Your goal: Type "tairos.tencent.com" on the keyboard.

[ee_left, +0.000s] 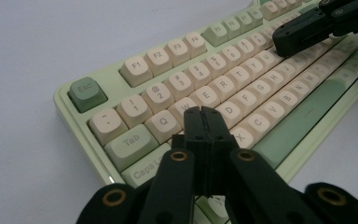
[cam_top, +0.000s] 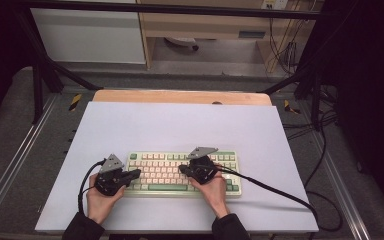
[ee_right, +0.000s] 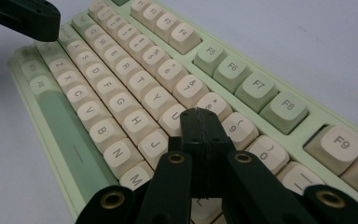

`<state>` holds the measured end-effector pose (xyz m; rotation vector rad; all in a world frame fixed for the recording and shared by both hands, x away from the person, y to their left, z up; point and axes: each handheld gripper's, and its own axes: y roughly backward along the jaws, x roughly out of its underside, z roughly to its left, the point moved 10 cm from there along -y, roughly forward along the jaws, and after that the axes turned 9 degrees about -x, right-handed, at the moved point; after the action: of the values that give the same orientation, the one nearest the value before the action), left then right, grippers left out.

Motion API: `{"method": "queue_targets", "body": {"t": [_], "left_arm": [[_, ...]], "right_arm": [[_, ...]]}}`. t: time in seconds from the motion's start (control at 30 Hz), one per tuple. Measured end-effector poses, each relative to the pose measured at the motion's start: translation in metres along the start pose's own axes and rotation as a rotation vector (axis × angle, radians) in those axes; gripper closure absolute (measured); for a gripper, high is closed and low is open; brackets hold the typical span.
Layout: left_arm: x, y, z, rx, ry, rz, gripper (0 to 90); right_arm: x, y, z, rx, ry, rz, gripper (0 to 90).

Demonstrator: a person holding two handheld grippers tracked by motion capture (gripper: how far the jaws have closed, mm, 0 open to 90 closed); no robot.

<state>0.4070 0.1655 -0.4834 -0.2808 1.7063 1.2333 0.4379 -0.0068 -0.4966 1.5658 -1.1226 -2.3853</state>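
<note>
A pale green keyboard (cam_top: 170,159) with cream and green keys lies on the near half of a light sheet. My left gripper (cam_top: 136,174) is over its left end, jaws shut and empty. In the left gripper view the shut tips (ee_left: 203,113) hover over the keyboard (ee_left: 242,86) around the W, S and D keys. My right gripper (cam_top: 182,169) is above the middle of the keyboard, pointing left, also shut and empty. In the right gripper view its tips (ee_right: 200,115) sit by the U, I and J keys of the keyboard (ee_right: 121,95). I cannot tell whether either tip touches a key.
The light sheet (cam_top: 180,125) covers a wooden table whose far edge (cam_top: 180,96) shows. Black cables (cam_top: 280,192) trail from the grippers across the sheet to the right. A metal frame and floor cables surround the table.
</note>
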Motion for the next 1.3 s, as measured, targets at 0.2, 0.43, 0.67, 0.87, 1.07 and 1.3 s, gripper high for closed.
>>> {"method": "queue_targets", "body": {"t": [0.2, 0.43, 0.67, 0.87, 1.07, 1.3], "left_arm": [[0.000, 0.001, 0.000, -0.001, 0.000, -0.002, 90.0], [-0.001, 0.001, 0.000, -0.001, 0.002, -0.006, 90.0], [-0.001, 0.002, -0.001, -0.001, -0.001, -0.008, 90.0], [-0.002, 0.002, -0.002, 0.001, -0.003, -0.007, 90.0], [-0.004, 0.002, -0.005, 0.002, -0.009, -0.009, 90.0], [-0.011, -0.002, -0.012, 0.001, -0.025, -0.010, 90.0]], "right_arm": [[-0.007, 0.012, 0.002, -0.005, 0.016, -0.015, 90.0], [-0.011, 0.030, 0.003, 0.002, 0.033, -0.010, 90.0], [-0.003, 0.044, 0.000, 0.004, 0.021, 0.000, 90.0], [0.008, 0.057, -0.004, 0.008, 0.016, 0.002, 90.0], [0.022, 0.068, -0.008, 0.007, -0.001, 0.005, 90.0], [0.036, 0.081, -0.011, 0.011, -0.014, 0.007, 90.0]]}}
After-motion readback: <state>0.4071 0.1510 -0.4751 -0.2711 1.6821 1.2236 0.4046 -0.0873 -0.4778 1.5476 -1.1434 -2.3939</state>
